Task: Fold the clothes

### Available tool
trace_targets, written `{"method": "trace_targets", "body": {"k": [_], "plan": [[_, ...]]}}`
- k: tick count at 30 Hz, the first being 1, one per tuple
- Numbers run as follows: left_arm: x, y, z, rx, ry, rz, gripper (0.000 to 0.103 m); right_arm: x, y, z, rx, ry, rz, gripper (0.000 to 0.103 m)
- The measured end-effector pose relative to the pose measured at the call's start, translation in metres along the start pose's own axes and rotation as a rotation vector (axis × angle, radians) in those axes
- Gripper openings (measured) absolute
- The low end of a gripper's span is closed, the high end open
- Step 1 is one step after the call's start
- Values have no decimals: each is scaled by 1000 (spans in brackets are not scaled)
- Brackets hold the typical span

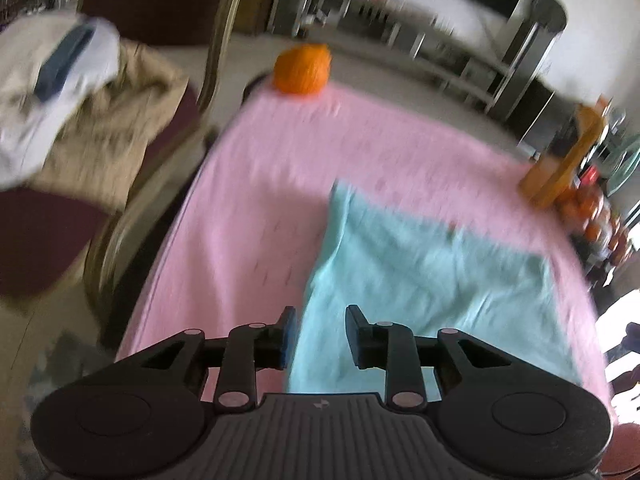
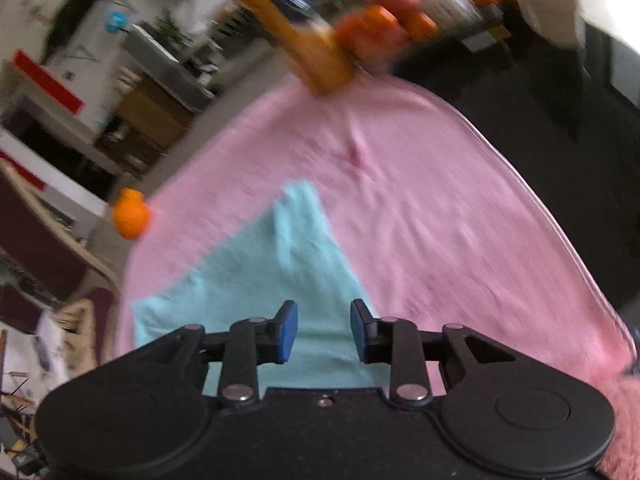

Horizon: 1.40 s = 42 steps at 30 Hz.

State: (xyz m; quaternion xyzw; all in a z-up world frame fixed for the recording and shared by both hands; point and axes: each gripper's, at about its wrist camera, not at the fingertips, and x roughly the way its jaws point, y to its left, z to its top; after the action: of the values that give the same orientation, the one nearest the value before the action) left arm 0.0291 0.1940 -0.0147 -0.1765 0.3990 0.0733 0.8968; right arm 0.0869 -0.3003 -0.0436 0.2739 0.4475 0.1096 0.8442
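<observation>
Nearest each camera, one gripper hangs over a table under a pink cloth (image 1: 260, 200). Both the left gripper (image 1: 320, 338) and the right gripper (image 2: 324, 332) have their jaws parted by a moderate gap, holding nothing. One light blue garment (image 1: 420, 272) lies flat on the cloth just beyond the fingers; whether they touch it cannot be told. Farther off sit one orange ball (image 1: 302, 68) and a yellow box (image 1: 560, 164). Two garments, beige (image 1: 108, 128) and white (image 1: 52, 92), lie piled on a chair (image 1: 36, 236).
</observation>
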Motion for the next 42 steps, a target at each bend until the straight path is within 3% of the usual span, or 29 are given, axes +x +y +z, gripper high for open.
{"method": "trace_targets", "body": {"k": [6,13,15,17,18,21,24,28,31,34,35,37,38,41,42], "plan": [[30,-20,46,58,-32,73,40,9,42,44,-71,-77,83,33],[86,-36,52,165,7,169,40,83,16,64,20,-19,42,33],[92,-35,51,167,-12,156,36,103,8,68,42,-3,34,33],[98,-33,51,160,-35,130,20,116,5,61,24,20,78,33],[101,-34,51,163,-47,122,19,122,4,58,15,31,100,33],[111,-41,53,197,-72,147,21,141,-1,47,-13,65,163,29],[126,-51,55,260,-73,197,34,156,-1,39,-21,89,156,29],[150,-60,58,337,-45,251,38,165,-2,34,-13,103,144,24],[169,-47,66,265,10,219,37,165,-4,34,-1,109,143,22],[178,-30,72,162,38,138,13,166,-4,34,0,112,134,18],[177,-27,73,140,39,134,13,167,-4,35,-1,111,127,15],[177,-19,78,115,27,202,13,168,-5,35,-7,112,107,7],[176,-14,81,96,20,257,9,168,-5,35,-8,113,95,2],[169,8,86,57,1,413,6,167,-9,37,16,118,90,0],[163,17,85,18,6,374,7,168,-9,37,19,119,87,0]]}}
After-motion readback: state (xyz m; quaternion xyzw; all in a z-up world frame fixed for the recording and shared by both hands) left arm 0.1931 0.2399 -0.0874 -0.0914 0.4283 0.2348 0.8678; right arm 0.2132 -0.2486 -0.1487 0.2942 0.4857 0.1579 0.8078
